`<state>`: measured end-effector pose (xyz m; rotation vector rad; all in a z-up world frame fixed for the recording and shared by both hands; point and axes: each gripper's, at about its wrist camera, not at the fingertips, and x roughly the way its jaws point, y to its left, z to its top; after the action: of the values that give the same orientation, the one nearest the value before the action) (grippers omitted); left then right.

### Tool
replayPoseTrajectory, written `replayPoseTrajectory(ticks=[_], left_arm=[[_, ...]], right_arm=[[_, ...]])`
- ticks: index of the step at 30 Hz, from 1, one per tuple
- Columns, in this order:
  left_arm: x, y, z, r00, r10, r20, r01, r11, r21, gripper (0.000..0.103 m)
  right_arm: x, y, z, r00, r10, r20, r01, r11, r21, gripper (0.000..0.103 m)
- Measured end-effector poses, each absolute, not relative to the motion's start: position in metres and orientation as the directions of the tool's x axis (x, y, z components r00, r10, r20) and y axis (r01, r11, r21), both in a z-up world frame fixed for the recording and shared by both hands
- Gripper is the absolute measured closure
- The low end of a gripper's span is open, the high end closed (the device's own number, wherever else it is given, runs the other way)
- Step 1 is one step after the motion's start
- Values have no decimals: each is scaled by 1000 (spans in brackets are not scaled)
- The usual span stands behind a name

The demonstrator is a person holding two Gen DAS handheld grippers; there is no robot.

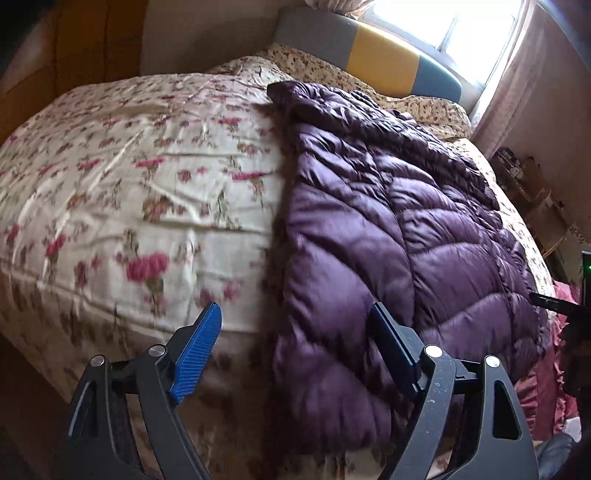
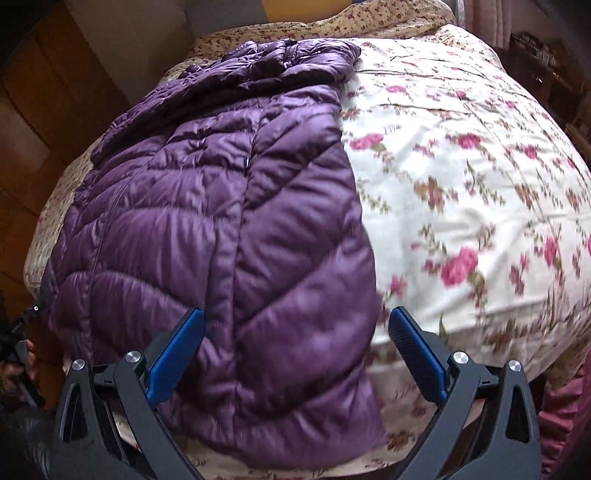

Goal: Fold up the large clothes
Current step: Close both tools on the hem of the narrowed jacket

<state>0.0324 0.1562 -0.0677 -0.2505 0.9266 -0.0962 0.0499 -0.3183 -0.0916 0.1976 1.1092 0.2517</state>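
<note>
My left gripper (image 1: 295, 321) has its blue fingers (image 1: 195, 354) spread wide and holding nothing. They hang above the near edge of the bed (image 1: 122, 177), the left finger over the flowered bedspread (image 1: 155, 147), the right finger over the near left part of the purple puffer jacket (image 1: 388, 229). I see no contact between the pads and the cloth.

In the left wrist view the jacket lies flat on the right half of the bed, running from the near edge, where its hem hangs over a little, up to the far end near the pillows. To its left the cream bedspread with pink roses is bare and creased. Beyond the bed I see a padded headboard (image 1: 369, 51) in grey, yellow and blue, then a bright window (image 1: 454, 22) with pale curtains at far right. At the right edge of that view a bit of black hardware shows; I take it for my other gripper, but I cannot be sure.

My right gripper (image 2: 295, 325) is likewise wide open and empty. Its left finger (image 2: 177, 354) hangs over the jacket (image 2: 221, 206), its right finger just past the jacket's right edge, over the bedspread (image 2: 461, 166). In this view the jacket fills the left half of the bed, collar end bunched at the far end, a seam running down its middle. Wooden panelling (image 2: 44, 110) stands at far left.
</note>
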Motion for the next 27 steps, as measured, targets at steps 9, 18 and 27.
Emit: replayPoseTrajectory(ticks=[9,18,27], left_arm=[[13,145,-78,551,-215,-806,-5,965,-261,44],[8,132,-73,558,-177,-811,11,979,-206,63],[0,121,-55,595,-119,-795,36,992,-122,88]], right_arm=[[28,-310,-97,390,341,-855,-156,940,303,32],[25,-301,-94,373,392,-841,-208,919,336,73],[26,-297,-87,382,392,-837,-235,917,322,85]])
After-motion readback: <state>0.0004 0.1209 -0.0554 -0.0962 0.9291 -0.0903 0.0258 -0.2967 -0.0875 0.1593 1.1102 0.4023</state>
